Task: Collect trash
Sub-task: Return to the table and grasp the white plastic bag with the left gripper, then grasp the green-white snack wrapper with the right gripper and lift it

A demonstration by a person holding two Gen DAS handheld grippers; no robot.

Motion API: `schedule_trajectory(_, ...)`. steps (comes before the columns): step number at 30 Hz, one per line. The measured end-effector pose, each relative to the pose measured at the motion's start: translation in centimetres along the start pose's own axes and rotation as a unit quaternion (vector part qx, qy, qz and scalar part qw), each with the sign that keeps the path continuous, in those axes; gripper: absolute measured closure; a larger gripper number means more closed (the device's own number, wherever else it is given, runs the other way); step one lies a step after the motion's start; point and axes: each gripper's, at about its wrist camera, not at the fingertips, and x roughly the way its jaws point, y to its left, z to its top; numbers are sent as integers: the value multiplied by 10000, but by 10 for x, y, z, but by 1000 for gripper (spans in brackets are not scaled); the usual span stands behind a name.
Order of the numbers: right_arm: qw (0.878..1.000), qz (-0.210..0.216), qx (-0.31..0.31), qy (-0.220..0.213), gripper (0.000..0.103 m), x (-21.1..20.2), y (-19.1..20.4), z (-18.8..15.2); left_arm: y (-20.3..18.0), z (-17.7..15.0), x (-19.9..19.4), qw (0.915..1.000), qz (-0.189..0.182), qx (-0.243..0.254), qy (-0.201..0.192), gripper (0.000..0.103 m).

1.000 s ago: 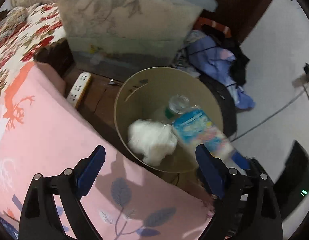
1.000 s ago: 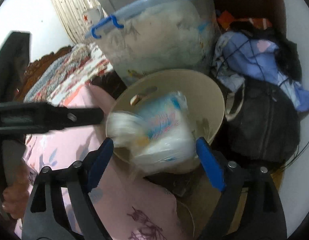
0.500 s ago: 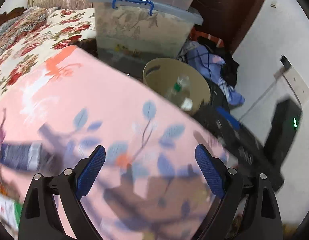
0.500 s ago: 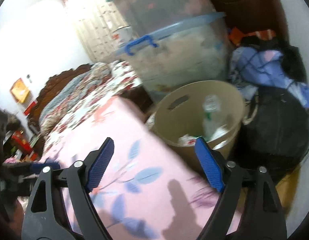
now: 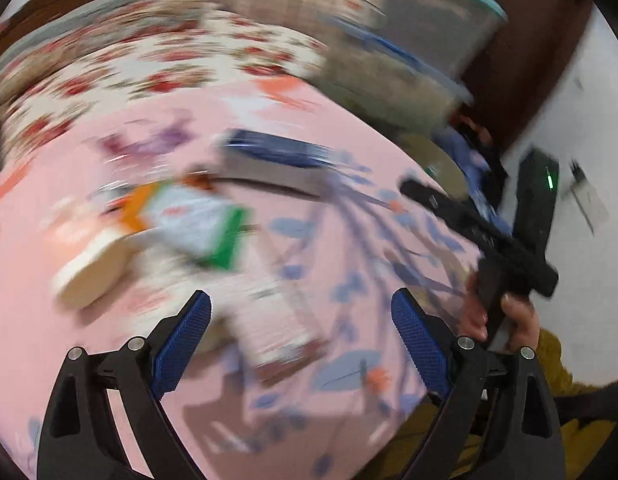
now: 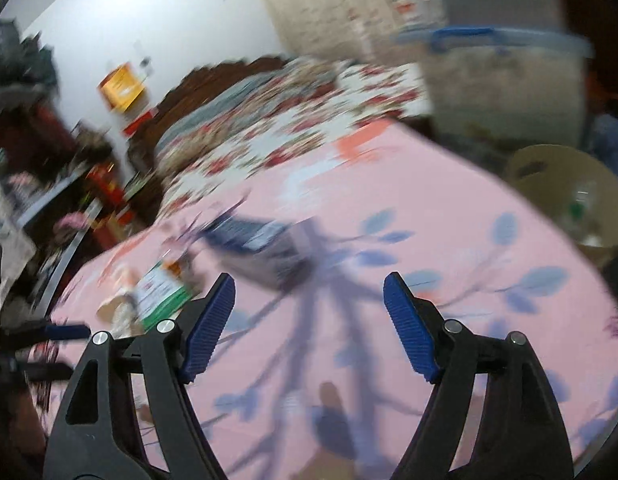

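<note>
Both our left tongs (image 5: 301, 334) and right tongs (image 6: 309, 316) gape empty, the right having just been closing. Beside the dark blue box (image 6: 257, 248) on the pink bedspread (image 6: 449, 208), the green-and-orange carton (image 5: 189, 224) looks light and crushable; we'd pinch across its narrow sides.

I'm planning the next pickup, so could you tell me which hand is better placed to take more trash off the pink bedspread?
Probably the left. Its open tool hangs close above the blurred cartons, while the right tool, also empty, sees them farther off.

Both grippers, left gripper (image 5: 301, 322) and right gripper (image 6: 309, 320): black plastic frames, silver screws, ribbed blue pads (image 6: 407, 328); lower right of left view, mustard-yellow sleeve (image 5: 557, 368) above hand (image 5: 499, 316).
</note>
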Motion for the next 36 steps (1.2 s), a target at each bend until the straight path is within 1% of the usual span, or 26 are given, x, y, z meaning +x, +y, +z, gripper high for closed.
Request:
schedule_trajectory(3,9990,258,-270,250,27,16,30,-4,38,-7,-15,9985,139,-493,-189,14)
schedule_trajectory(4,9981,337,-381,338,27,22,42,-6,53,-10,-16,9971,230,-699,-201,14)
schedule_trajectory(7,9953,460,-678,508,27,36,73,-11,73,-14,-8,9952,219,-941,-143,14)
schedule_trajectory(9,9937,504,-810,592,27,42,88,-13,76,-14,2,9948,215,-997,-69,14)
schedule_trajectory(12,9915,513,-996,662,27,50,108,-15,73,-15,14,9952,39,-981,9,14)
schedule_trajectory(14,9906,504,-1045,721,27,53,114,-16,69,-14,21,9959,76,-904,17,14)
schedule_trajectory(16,9903,503,-1045,770,27,56,114,-13,65,-14,26,9964,32,-849,-8,16)
schedule_trajectory(18,9901,491,-1043,804,27,58,116,-13,64,-15,31,9970,64,-770,20,37)
schedule_trajectory(19,9900,480,-1051,813,27,58,116,-12,64,-16,33,9973,103,-730,75,52)
schedule_trajectory(20,9897,467,-1074,819,27,60,118,-11,66,-18,33,9972,77,-733,80,55)
schedule_trajectory(23,9878,478,-1222,834,27,62,125,-8,76,-26,25,9963,-89,-852,29,57)
schedule_trajectory(26,9829,499,-1510,930,26,71,138,-8,86,-36,11,9954,-127,-946,-62,57)
schedule_trajectory(27,9812,508,-1597,963,24,74,142,-8,89,-40,7,9950,-136,-982,-88,57)
schedule_trajectory(28,9782,511,-1737,1021,21,77,147,-10,93,-44,2,9945,-133,-1036,-108,57)
schedule_trajectory(31,9686,409,-2165,1148,18,88,161,-18,107,-59,-9,9919,-123,-1260,-126,57)
schedule_trajectory(34,9597,250,-2491,1279,17,101,172,-25,116,-68,-15,9892,-219,-1442,-165,57)
schedule_trajectory(36,9561,159,-2585,1374,18,111,175,-29,118,-70,-17,9884,-249,-1488,-181,57)
